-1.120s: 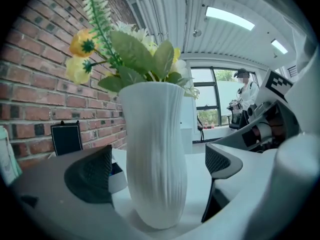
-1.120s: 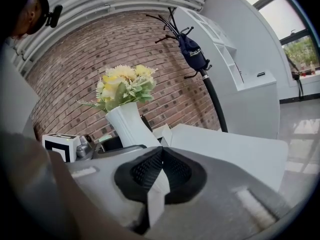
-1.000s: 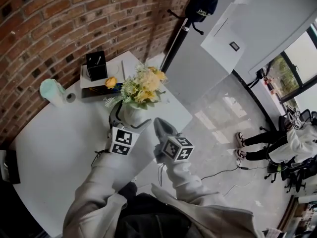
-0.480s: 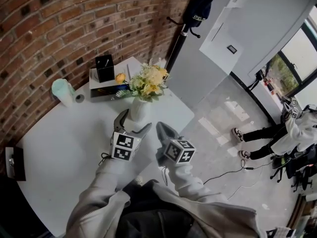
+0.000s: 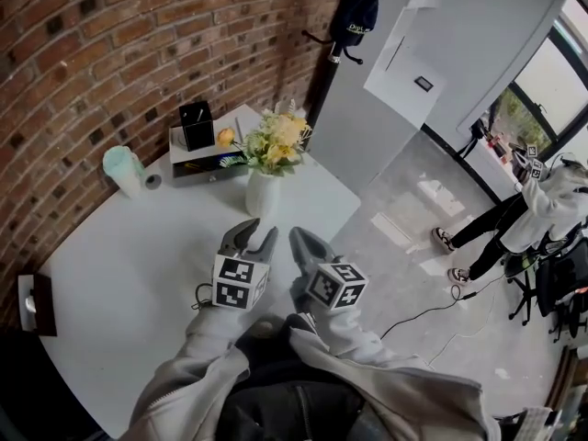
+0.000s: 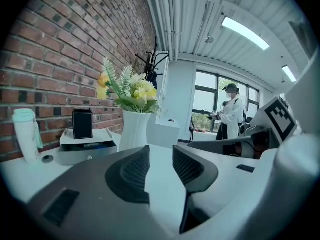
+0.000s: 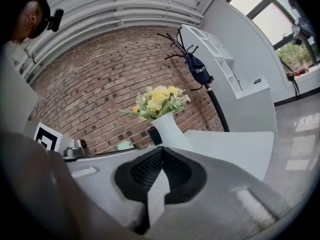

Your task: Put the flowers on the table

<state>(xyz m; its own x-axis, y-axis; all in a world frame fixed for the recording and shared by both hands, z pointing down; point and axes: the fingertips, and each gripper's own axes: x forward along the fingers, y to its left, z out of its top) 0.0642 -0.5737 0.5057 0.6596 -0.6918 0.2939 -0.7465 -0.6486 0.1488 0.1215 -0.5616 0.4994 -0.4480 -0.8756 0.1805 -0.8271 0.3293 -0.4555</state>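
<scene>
A white vase [image 5: 262, 192] of yellow flowers [image 5: 273, 141] stands upright on the white table [image 5: 129, 265], free of both grippers. My left gripper [image 5: 255, 239] hovers a short way in front of it. Its jaws have just been closing and stand a narrow gap apart with nothing between them. The left gripper view has the vase [image 6: 134, 130] and flowers [image 6: 131, 89] beyond the left gripper [image 6: 161, 156]. To its right, my right gripper [image 5: 308, 243] is shut and empty. The right gripper view shows the right gripper [image 7: 161, 151] with its pads meeting below the vase [image 7: 170, 131].
Behind the vase a black holder [image 5: 195, 125] sits on a white box [image 5: 197, 156] against the brick wall. A teal bottle [image 5: 122, 170] stands further left. A dark object [image 5: 32, 303] lies at the table's left edge. A person [image 5: 542, 209] stands far right, beyond a floor cable [image 5: 432, 312].
Both grippers have drawn back from the vase toward me. The left jaws, wide beside the vase before, have narrowed. The vase stays standing on the table.
</scene>
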